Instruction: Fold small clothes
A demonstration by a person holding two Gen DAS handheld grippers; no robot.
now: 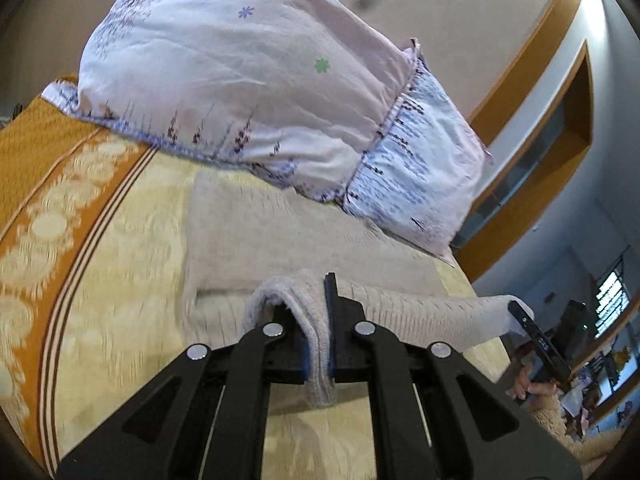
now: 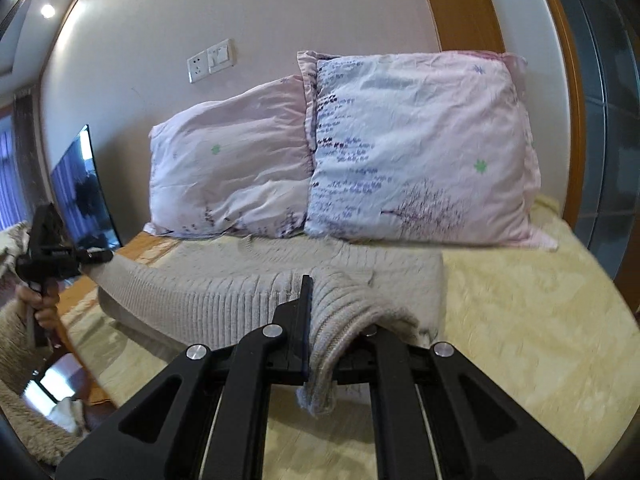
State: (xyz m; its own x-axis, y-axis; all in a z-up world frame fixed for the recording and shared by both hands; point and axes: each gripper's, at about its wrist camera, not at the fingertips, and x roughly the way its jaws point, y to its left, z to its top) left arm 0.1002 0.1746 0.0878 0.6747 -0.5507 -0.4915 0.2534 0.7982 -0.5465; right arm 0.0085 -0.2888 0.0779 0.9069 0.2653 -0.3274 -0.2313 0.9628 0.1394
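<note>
- Knit garment [image 2: 240,280]: beige ribbed sweater-like piece, centre of both frames, lying on the yellow bedspread [image 2: 520,320] just in front of the pillows, near edge lifted off the bed.
- Left gripper [image 1: 318,344]: jaws together, clamped on a folded-over lip of the knit at lower centre of the left view; a short tail of fabric hangs below the fingers.
- Right gripper [image 2: 320,344]: jaws likewise closed on a ribbed edge at lower centre of the right view; the knit drapes over the right-hand finger.
- Each tool also shows in the other view: the right one at the right edge, the left one at far left, each with the knit stretched towards it.
- Handling judgement: soft, thick, light to moderate in weight; sags between the two holds, so the span needs even tension. Ribbing grips the pads well; slip unlikely. Best holds are the two corners of one hem, as taken here.
- Risk: stretchy knit may distort if pulled hard.
- Surroundings: two pink floral pillows [image 2: 420,148] against the wall in the upper half; orange patterned border [image 1: 48,184] at left of the left view; wall socket [image 2: 210,60] at upper left of the right view.
</note>
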